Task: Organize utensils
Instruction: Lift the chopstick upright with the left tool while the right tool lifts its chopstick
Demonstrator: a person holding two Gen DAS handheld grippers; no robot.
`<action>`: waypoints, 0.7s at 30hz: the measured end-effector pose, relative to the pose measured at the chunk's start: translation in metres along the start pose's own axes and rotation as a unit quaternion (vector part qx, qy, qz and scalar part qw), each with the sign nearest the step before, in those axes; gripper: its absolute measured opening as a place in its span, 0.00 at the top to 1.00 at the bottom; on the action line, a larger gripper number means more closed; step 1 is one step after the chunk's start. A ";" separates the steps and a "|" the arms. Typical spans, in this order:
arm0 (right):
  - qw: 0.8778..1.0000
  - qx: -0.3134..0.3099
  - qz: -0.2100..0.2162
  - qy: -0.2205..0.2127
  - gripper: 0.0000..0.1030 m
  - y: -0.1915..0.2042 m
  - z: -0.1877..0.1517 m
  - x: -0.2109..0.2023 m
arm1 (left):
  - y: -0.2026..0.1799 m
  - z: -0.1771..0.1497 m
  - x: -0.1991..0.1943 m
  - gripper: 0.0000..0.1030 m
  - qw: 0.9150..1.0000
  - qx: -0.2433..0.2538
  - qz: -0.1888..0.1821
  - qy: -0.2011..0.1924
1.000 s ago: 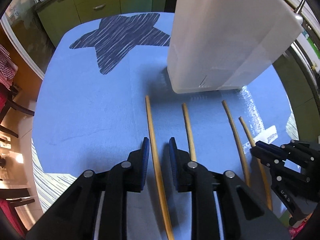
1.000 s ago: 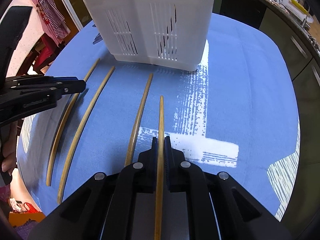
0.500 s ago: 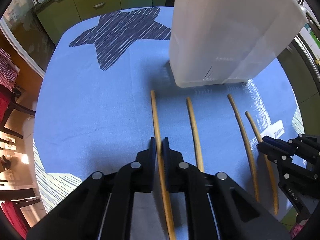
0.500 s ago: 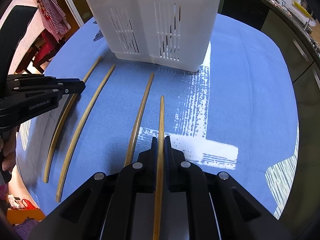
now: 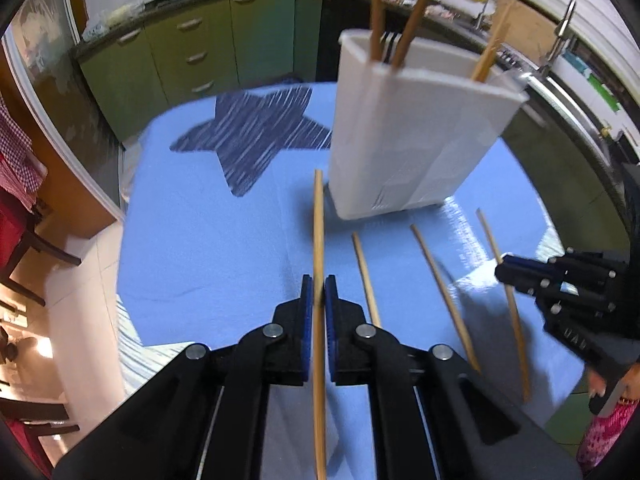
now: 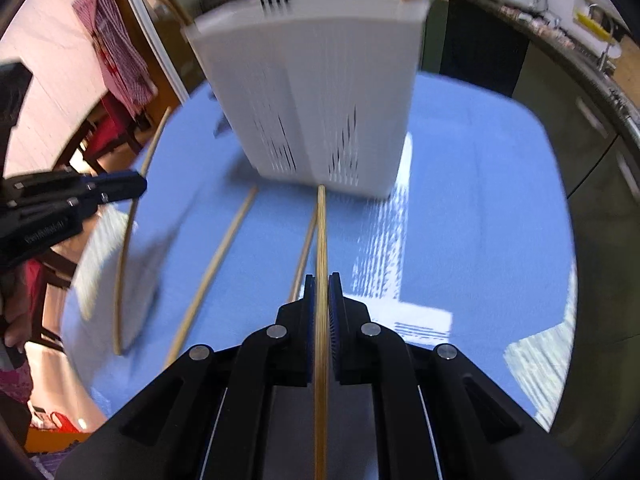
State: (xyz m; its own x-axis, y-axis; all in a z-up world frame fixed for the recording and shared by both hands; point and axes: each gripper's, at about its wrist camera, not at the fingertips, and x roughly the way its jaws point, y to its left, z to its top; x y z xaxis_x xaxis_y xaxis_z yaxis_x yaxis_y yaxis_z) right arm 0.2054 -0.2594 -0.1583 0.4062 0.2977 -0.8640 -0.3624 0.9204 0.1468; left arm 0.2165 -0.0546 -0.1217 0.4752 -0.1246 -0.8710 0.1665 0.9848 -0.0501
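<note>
My left gripper (image 5: 319,280) is shut on a wooden chopstick (image 5: 318,220), held off the blue tablecloth and pointing at the white utensil holder (image 5: 400,140). Several chopsticks (image 5: 416,8) stand in the holder. My right gripper (image 6: 321,280) is shut on another chopstick (image 6: 321,232), also lifted, its tip near the holder's slotted wall (image 6: 320,100). Two more chopsticks lie flat between the grippers (image 5: 366,276) (image 5: 444,296). Each gripper shows at the edge of the other's view: the right gripper (image 5: 502,270) and the left gripper (image 6: 138,186).
The tablecloth has a dark star patch (image 5: 256,136) behind and left of the holder. Green cabinets (image 5: 192,52) and a counter with a tap (image 5: 560,32) ring the table. Dark chairs (image 5: 24,240) stand off the left edge. A person's hand (image 6: 16,332) shows at the lower left.
The left jaws closed on the leftmost chopstick. Both grippers then rose with their chopsticks off the cloth, and the holder's top rim came into view.
</note>
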 end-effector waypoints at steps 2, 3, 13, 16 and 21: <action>1.000 0.001 0.002 -0.024 0.93 0.000 0.000 -0.021 | -0.002 -0.003 -0.015 0.94 1.000 0.002 -0.005 -0.013; 0.999 0.001 0.002 -0.035 0.93 -0.001 0.001 -0.031 | -0.003 -0.004 -0.021 0.94 1.000 0.004 -0.006 -0.020; 0.994 0.001 0.015 -0.110 0.93 0.001 -0.017 -0.103 | -0.012 -0.014 -0.068 0.94 0.997 0.023 -0.017 -0.068; 0.993 0.000 0.018 -0.120 0.93 0.001 -0.023 -0.118 | -0.015 -0.018 -0.079 0.94 0.996 0.030 -0.022 -0.077; 0.992 -0.002 0.018 -0.125 0.93 0.005 -0.030 -0.124 | -0.020 -0.023 -0.090 0.94 0.995 0.039 -0.025 -0.088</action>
State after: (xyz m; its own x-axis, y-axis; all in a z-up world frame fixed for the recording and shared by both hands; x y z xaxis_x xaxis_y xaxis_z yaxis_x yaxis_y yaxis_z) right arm 0.1287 -0.2994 -0.0649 0.5884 0.3848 -0.7112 -0.3835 0.9071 0.1735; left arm 0.1505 -0.0603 -0.0537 0.6076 -0.1992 -0.7688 0.2568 0.9653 -0.0472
